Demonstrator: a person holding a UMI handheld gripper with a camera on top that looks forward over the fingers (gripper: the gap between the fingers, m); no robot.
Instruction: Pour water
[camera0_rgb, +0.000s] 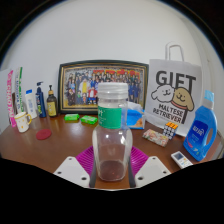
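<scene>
**Clear bottle held upright in the tool, ahead of pouring**

Item 1. Tool (112, 172): two white fingers near the viewer, each with a magenta pad (86, 160) on its inner face. Both pads press against the lower body of the bottle, one from each side, so the tool is closed on it.

Item 2. Bottle (112, 135): clear plastic, white cap (112, 92) on, blue-green label around the shoulder. It stands upright between the fingers, probably so nothing spills before the tilt. Whether its base rests on the table or is lifted cannot be told. The water level is not readable. With the cap on, pouring looks not yet possible.

Item 3. Table (50, 150): brown wood, carrying everything else.

Item 4. Far side, against the wall: framed group photograph (102, 85) in the centre; white paper gift bag (176, 92) to its right.

Item 5. Far left: a row of toiletry bottles and tubes (28, 103), standing clear of the working area.

Item 6. Right, near: blue bottle (203, 125) beside the bag.

No receiving vessel can be identified.
</scene>
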